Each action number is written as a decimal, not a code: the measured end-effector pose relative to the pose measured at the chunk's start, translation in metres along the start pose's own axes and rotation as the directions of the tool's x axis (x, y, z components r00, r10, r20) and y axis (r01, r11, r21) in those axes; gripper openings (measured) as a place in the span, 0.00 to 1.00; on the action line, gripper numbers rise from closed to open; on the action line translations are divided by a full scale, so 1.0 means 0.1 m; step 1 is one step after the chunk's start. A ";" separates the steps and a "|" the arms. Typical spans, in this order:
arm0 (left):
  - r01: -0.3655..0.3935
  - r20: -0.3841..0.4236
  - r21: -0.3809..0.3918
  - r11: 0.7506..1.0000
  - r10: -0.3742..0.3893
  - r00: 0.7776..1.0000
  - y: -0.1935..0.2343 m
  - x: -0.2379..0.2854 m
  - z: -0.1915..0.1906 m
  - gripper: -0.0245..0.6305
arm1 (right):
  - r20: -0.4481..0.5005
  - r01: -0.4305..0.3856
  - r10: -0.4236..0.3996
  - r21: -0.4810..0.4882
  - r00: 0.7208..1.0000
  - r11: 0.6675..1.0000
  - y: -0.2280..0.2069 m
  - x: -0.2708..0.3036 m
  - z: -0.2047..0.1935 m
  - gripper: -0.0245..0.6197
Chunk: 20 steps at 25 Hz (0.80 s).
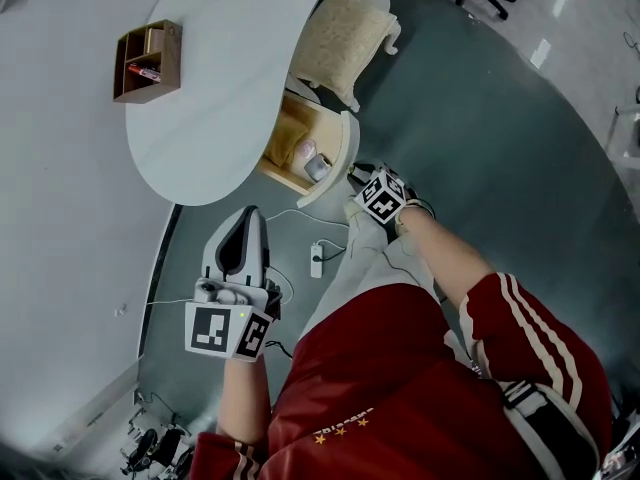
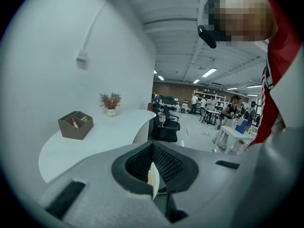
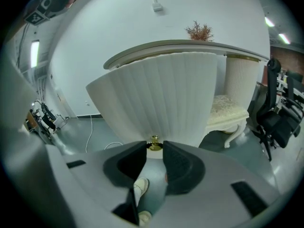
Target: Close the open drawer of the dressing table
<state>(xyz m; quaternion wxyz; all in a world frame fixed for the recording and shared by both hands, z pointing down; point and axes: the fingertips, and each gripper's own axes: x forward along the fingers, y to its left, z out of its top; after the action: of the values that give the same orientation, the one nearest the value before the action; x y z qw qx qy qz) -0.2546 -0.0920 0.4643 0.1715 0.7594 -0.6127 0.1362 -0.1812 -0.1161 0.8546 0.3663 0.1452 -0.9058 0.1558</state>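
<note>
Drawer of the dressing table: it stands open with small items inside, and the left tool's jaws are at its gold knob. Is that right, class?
No. It is the right tool whose jaws close on the gold knob, as the right gripper view shows. The drawer does stand open with small items inside.

Grey floor, white wall

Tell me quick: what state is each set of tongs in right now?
Left tongs: closed, holding nothing.
Right tongs: closed on the gold drawer knob.
</note>
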 end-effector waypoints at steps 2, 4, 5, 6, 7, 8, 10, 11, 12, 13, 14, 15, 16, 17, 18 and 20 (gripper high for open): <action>0.000 0.004 -0.002 1.000 0.000 1.000 0.03 -0.01 0.01 0.04 | -0.006 0.000 0.000 -0.003 1.000 1.000 -0.01 0.02 0.03 0.21; -0.004 0.007 -0.009 1.000 0.004 1.000 0.07 -0.03 -0.01 0.04 | -0.010 0.002 -0.002 -0.006 1.000 1.000 -0.01 0.04 0.06 0.21; -0.009 0.008 -0.013 1.000 0.010 1.000 0.10 -0.04 -0.02 0.04 | -0.012 0.002 -0.003 -0.007 1.000 1.000 -0.01 0.06 0.08 0.21; -0.016 0.009 -0.019 1.000 0.016 1.000 0.13 -0.06 -0.03 0.04 | -0.014 0.003 -0.003 -0.009 1.000 1.000 -0.01 0.08 0.10 0.21; -0.023 0.010 -0.026 0.999 0.024 1.000 0.17 -0.08 -0.05 0.04 | -0.016 0.003 -0.003 -0.010 1.000 1.000 -0.01 0.10 0.12 0.21; -0.032 0.011 -0.032 0.999 0.032 0.999 0.22 -0.10 -0.06 0.04 | -0.017 0.003 -0.004 -0.011 1.000 1.000 -0.01 0.12 0.14 0.21; -0.051 0.013 -0.046 0.998 0.052 0.999 0.31 -0.14 -0.10 0.04 | -0.018 0.005 -0.006 -0.011 1.000 1.000 -0.01 0.15 0.18 0.21; -0.062 0.013 -0.057 0.996 0.063 0.998 0.37 -0.16 -0.12 0.04 | -0.016 0.007 -0.007 -0.009 1.000 1.000 -0.01 0.17 0.20 0.21; -0.074 0.012 -0.069 0.995 0.075 0.997 0.42 -0.18 -0.14 0.04 | -0.014 0.008 -0.008 -0.007 1.000 1.000 -0.01 0.19 0.22 0.21; -0.086 0.011 -0.081 0.993 0.088 0.996 0.48 -0.19 -0.16 0.04 | -0.012 0.009 -0.009 -0.004 1.000 1.000 0.00 0.21 0.25 0.21; -0.099 0.011 -0.093 0.991 0.100 0.995 0.53 -0.21 -0.18 0.04 | -0.010 0.009 -0.009 -0.003 1.000 1.000 0.00 0.22 0.27 0.21; -0.111 0.011 -0.102 0.989 0.113 0.994 0.58 -0.22 -0.19 0.04 | -0.009 0.009 -0.009 -0.003 1.000 1.000 -0.01 0.23 0.30 0.21; -0.122 0.014 -0.110 0.986 0.124 0.992 0.63 -0.23 -0.19 0.04 | -0.008 0.008 -0.008 -0.004 1.000 1.000 -0.01 0.25 0.32 0.21; -0.132 0.018 -0.116 0.984 0.135 0.991 0.68 -0.24 -0.19 0.04 | -0.007 0.007 -0.007 -0.005 1.000 1.000 -0.02 0.27 0.35 0.21; -0.140 0.022 -0.121 0.983 0.144 0.989 0.72 -0.25 -0.19 0.04 | -0.005 0.005 -0.005 -0.008 1.000 1.000 -0.03 0.30 0.39 0.21; -0.152 0.026 -0.121 0.981 0.156 0.987 0.79 -0.28 -0.20 0.04 | 0.002 0.002 -0.002 -0.014 1.000 1.000 -0.04 0.37 0.46 0.21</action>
<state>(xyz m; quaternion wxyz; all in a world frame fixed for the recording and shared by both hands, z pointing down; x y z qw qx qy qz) -0.3379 -0.0737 0.4781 0.1944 0.7004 -0.6795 0.0992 -0.2338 -0.1429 0.8499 0.3663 0.1439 -0.9071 0.1490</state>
